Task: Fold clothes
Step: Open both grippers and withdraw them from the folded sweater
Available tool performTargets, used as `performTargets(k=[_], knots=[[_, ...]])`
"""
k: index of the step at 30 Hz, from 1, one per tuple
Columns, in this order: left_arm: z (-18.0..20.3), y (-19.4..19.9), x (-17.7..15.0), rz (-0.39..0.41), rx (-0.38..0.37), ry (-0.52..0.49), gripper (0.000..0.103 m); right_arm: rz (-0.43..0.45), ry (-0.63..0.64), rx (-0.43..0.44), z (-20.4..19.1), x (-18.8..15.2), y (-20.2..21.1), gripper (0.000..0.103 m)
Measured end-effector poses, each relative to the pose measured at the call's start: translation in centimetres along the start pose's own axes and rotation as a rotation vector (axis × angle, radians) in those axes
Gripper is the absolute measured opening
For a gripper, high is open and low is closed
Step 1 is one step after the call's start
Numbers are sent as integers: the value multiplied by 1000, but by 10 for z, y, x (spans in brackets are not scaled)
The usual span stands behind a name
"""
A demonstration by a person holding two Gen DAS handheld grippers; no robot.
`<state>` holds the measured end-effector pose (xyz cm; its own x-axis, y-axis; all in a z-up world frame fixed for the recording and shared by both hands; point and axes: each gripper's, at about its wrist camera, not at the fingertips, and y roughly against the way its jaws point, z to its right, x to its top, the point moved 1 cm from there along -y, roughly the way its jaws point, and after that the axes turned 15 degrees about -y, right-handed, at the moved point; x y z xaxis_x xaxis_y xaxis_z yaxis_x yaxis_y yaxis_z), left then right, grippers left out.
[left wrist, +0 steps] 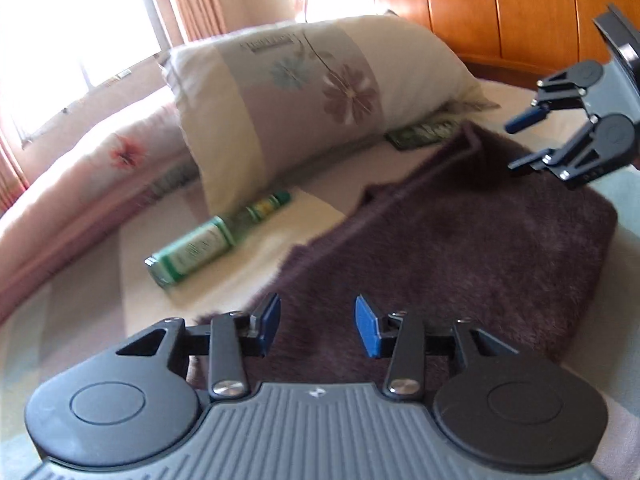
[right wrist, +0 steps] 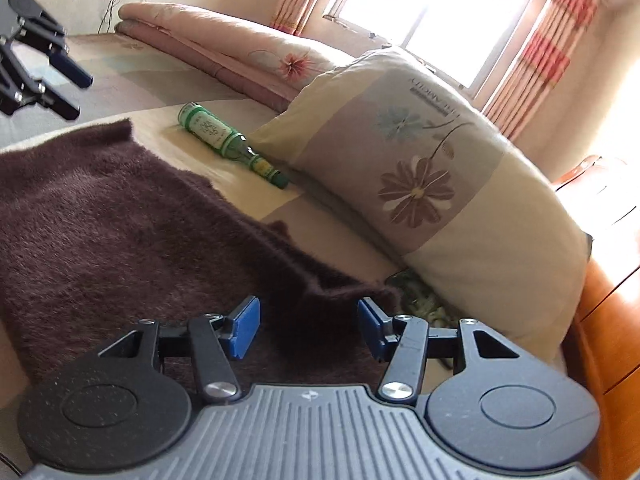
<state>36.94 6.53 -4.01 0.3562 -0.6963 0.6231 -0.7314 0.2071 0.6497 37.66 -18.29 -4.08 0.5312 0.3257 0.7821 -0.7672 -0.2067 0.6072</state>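
Dark brown fuzzy garment (left wrist: 460,248) lies folded on the bed (left wrist: 80,320). Left gripper (left wrist: 316,328) and right gripper (right wrist: 308,330) hover above it, jaws apart, holding nothing

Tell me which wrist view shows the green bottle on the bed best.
The right wrist view: the green bottle lies sharp and whole beside the pillow, its label and neck plain. In the left wrist view the bottle is blurred, its neck end close under the pillow.

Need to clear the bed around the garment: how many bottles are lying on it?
1. A green glass bottle lies on its side between the dark brown fuzzy garment and the floral pillow. More could be hidden behind the pillow.
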Motion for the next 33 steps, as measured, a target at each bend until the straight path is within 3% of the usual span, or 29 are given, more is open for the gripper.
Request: performTargets(k=[4, 8, 9, 12, 15, 17, 19, 22, 25, 28, 31, 33], knots=[[-3, -32, -13, -36, -58, 81, 43, -37, -148, 99, 9, -9, -34, 59], [-15, -57, -39, -88, -29, 142, 49, -65, -310, 44, 44, -17, -84, 59], [-20, -59, -45, -89, -20, 174, 56, -74, -356, 22, 56, -19, -96, 59], [-34, -53, -56, -58, -13, 264, 57, -71, -468, 48, 80, -17, -111, 59], [-33, -33, -58, -30, 29, 241, 55, -34, -501, 64, 83, -14, -88, 59], [-26, -17, -60, 18, -12, 228, 56, -7, -504, 95, 79, -16, -61, 59], [-14, -6, -68, 46, -60, 217, 58, -8, -509, 187, 68, -27, -34, 64], [3, -2, -90, -25, -68, 226, 58, -52, -480, 288, 44, -61, -5, 69], [6, 10, -108, -22, -62, 295, 59, -85, -412, 248, 22, -108, 9, 68], [8, 25, -102, -42, -38, 265, 58, -55, -370, 208, 13, -119, 31, 68], [7, 30, -82, -9, -8, 199, 59, -19, -324, 181, 5, -102, 43, 69], [1, 24, -69, 23, -6, 205, 62, 9, -291, 172, 0, -89, 46, 70]])
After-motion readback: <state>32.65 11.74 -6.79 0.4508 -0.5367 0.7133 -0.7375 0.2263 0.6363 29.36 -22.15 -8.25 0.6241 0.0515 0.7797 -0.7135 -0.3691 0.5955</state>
